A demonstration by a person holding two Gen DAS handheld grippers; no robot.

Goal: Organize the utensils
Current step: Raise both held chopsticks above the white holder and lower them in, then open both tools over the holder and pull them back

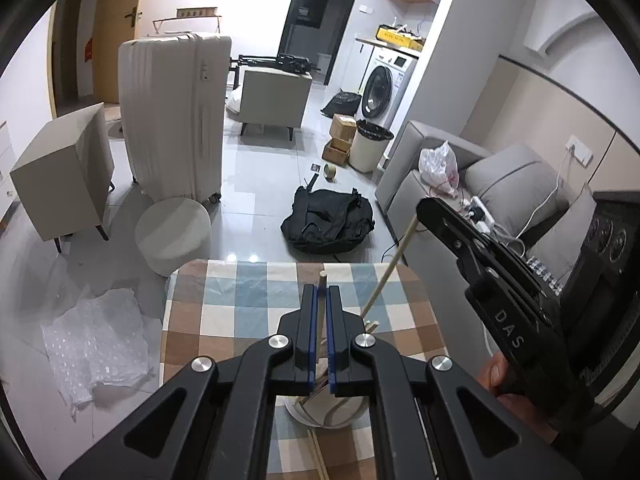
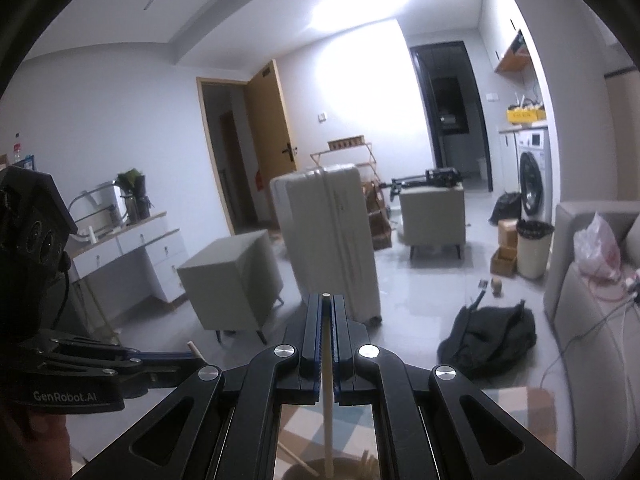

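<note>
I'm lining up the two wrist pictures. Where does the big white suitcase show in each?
Left wrist view: suitcase stands upper left, beyond the round stool.
Right wrist view: suitcase stands at centre, just above the closed jaws.
Shared landmark: the washing machine.

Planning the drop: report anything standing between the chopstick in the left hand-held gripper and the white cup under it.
Nothing visible separates them: the chopstick, clamped in the left hand-held gripper, runs down toward the white cup beneath. The second chopstick, in the right hand-held gripper, slants in close beside it, and the cup holds more sticks.
</note>
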